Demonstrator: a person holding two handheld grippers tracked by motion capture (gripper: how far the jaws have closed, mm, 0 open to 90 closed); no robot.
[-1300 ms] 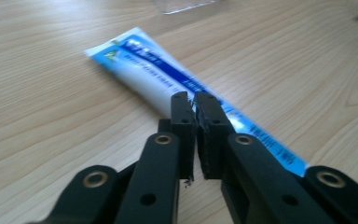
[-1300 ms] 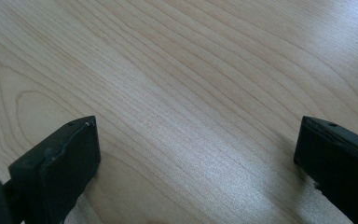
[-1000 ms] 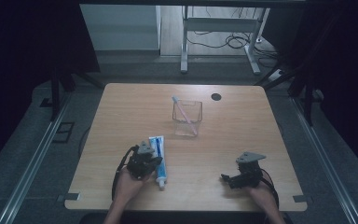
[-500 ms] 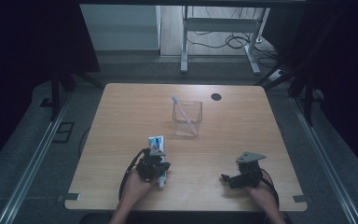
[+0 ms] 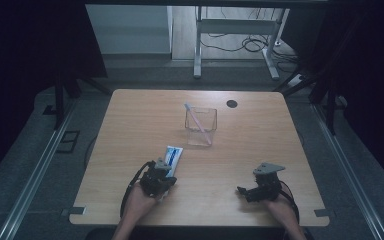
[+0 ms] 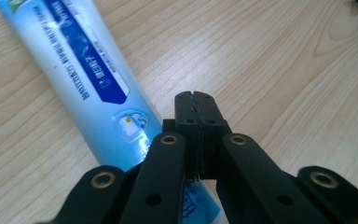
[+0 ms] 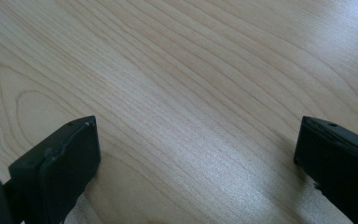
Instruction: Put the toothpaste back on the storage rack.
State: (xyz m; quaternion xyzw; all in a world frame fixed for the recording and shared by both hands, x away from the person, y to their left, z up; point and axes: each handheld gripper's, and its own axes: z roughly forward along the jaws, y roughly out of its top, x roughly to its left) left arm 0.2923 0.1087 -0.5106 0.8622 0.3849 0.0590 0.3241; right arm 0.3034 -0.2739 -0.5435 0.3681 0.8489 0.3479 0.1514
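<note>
Left gripper [image 6: 196, 100]: jaws pressed together with nothing between them, tips over bare table [image 5: 130, 130]. The tube [image 6: 81, 74] lies flat just left of the tips and runs back under the jaw arms, where its near end is hidden; whether it touches the jaws cannot be told. In the high view the gripper [image 5: 156, 181] covers the tube's [image 5: 172, 156] near half.

Right gripper [image 7: 196, 154]: jaws spread wide over bare wood, holding nothing.

A clear box [image 5: 200, 126] with a pink stick [image 5: 200, 123] stands well ahead of both grippers, between them. A dark hole [image 5: 231, 103] lies beyond it. The table's near edge is close behind both hands; open wood lies ahead.
</note>
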